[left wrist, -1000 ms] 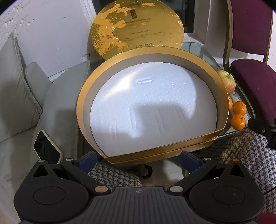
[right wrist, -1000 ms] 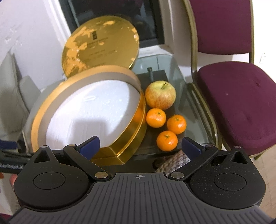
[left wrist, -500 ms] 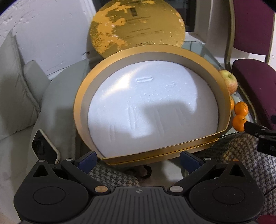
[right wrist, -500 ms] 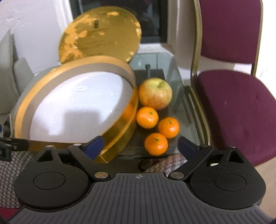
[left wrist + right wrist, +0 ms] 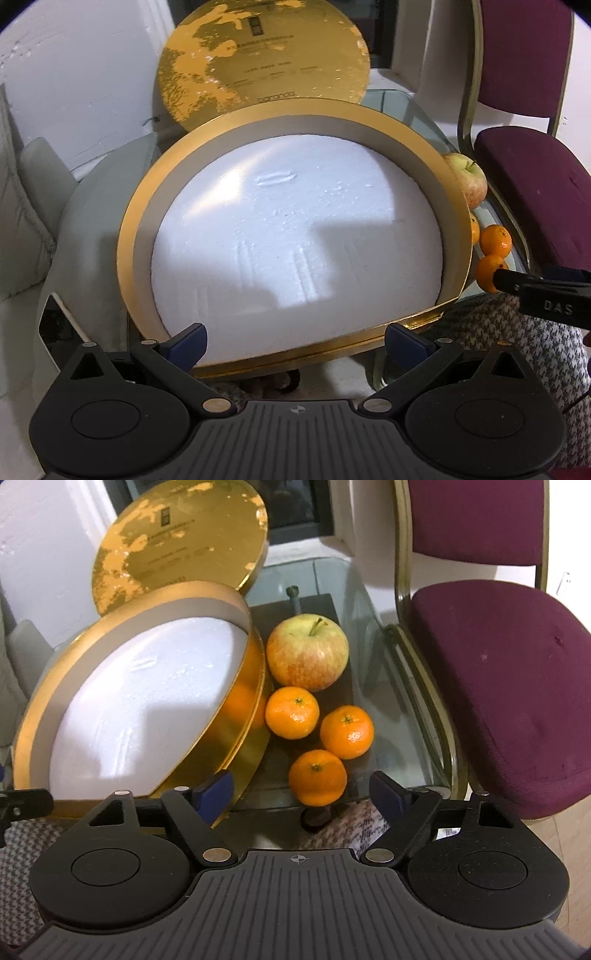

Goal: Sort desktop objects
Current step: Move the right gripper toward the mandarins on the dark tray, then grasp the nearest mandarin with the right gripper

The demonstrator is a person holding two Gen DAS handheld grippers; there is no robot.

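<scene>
A round gold box [image 5: 125, 236] [image 5: 240, 734] with a white foam liner [image 5: 295, 236] sits tilted on a glass table [image 5: 391, 701]; its gold lid [image 5: 258, 59] [image 5: 177, 539] leans behind it. Right of the box lie an apple [image 5: 307, 651] [image 5: 471, 177] and three tangerines [image 5: 292, 712] [image 5: 346, 726] [image 5: 317, 777]. My left gripper [image 5: 295, 341] is open at the box's near rim, holding nothing. My right gripper [image 5: 302, 794] is open just in front of the nearest tangerine. Its finger [image 5: 535, 291] shows at the right edge of the left wrist view, beside a tangerine [image 5: 487, 271].
A maroon chair [image 5: 509, 672] stands right of the table. A grey cushioned seat [image 5: 26, 206] and a phone [image 5: 55, 325] lie left of the box. Houndstooth fabric [image 5: 517, 332] lies below the table's near edge.
My right gripper has moved forward and down toward the tangerines, which now loom larger. My left gripper has edged closer to the box rim. Both stay open.
</scene>
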